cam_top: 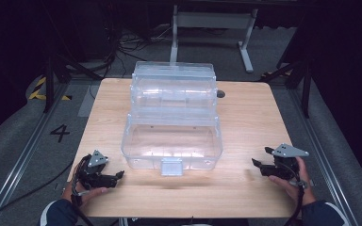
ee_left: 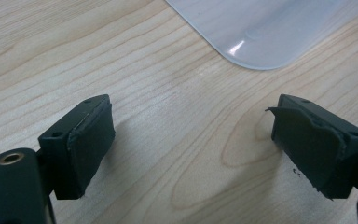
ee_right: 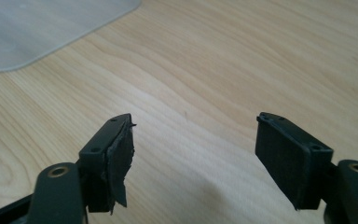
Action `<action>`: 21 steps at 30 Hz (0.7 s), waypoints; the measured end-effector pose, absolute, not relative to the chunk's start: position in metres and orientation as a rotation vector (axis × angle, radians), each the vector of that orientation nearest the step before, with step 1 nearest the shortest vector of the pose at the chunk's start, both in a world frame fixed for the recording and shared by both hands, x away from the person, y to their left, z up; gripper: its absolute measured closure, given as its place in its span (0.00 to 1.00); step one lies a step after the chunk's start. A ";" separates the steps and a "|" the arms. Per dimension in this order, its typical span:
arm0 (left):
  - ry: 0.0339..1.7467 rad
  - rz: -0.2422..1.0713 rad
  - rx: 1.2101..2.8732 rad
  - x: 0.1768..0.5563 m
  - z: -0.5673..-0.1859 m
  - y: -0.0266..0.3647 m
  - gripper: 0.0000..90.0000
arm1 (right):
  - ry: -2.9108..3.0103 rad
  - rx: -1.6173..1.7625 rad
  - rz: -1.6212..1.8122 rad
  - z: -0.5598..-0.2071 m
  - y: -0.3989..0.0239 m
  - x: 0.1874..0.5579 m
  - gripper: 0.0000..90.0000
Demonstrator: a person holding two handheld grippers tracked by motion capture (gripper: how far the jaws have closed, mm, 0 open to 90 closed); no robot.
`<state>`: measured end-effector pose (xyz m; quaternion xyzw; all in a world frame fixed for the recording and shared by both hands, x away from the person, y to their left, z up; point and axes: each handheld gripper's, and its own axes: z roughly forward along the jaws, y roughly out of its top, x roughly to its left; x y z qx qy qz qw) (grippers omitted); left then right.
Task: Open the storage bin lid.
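A clear plastic box (cam_top: pixel 172 146) sits in the middle of the pale wooden worktop (cam_top: pixel 250 117), its lid swung up and back so that the stepped trays stand behind the open lower tub. A small latch tab (cam_top: pixel 172 166) hangs from the front wall of the tub, facing the person.

The left claw (cam_top: pixel 118 176) is low over the worktop near the front left corner of the box, held in the person's left hand (cam_top: pixel 82 186). It points toward the box but is apart from it. In the left gripper view its two black pads (ee_left: pixel 91 140) stand well apart with only bare wood between them, and the rounded corner of the box (ee_left: pixel 261 32) lies ahead, beyond the tips. Nothing is gripped.

The right claw (cam_top: pixel 259 157) is on the other side, near the front right corner of the box and also clear of it, held in the right hand (cam_top: pixel 292 181) with the grey three-cornered plate (cam_top: pixel 290 151) on top. In the right gripper view its pads (ee_right: pixel 286 154) stand wide, again with only wood grain between them, and the corner of the box (ee_right: pixel 37 28) shows up at the far left. The rubber facing on one pad (ee_right: pixel 121 154) looks frayed at its edge. This claw holds nothing either.

A dark cable trails from each claw back toward the person's sleeves at the near edge of the worktop.
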<state>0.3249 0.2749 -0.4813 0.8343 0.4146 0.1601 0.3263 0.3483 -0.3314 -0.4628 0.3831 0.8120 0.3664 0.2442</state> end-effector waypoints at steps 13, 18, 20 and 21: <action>1.039 0.409 2.210 0.332 -0.482 0.274 0.11 | 2.301 1.157 1.023 -0.486 -0.342 0.340 0.23; 1.046 0.414 2.208 0.331 -0.481 0.274 0.11 | 2.297 1.172 1.022 -0.487 -0.342 0.342 0.19; 1.049 0.413 2.207 0.331 -0.481 0.274 0.11 | 2.303 1.168 1.018 -0.487 -0.341 0.343 0.17; 1.051 0.414 2.207 0.331 -0.481 0.274 0.11 | 2.304 1.170 1.017 -0.487 -0.341 0.343 0.17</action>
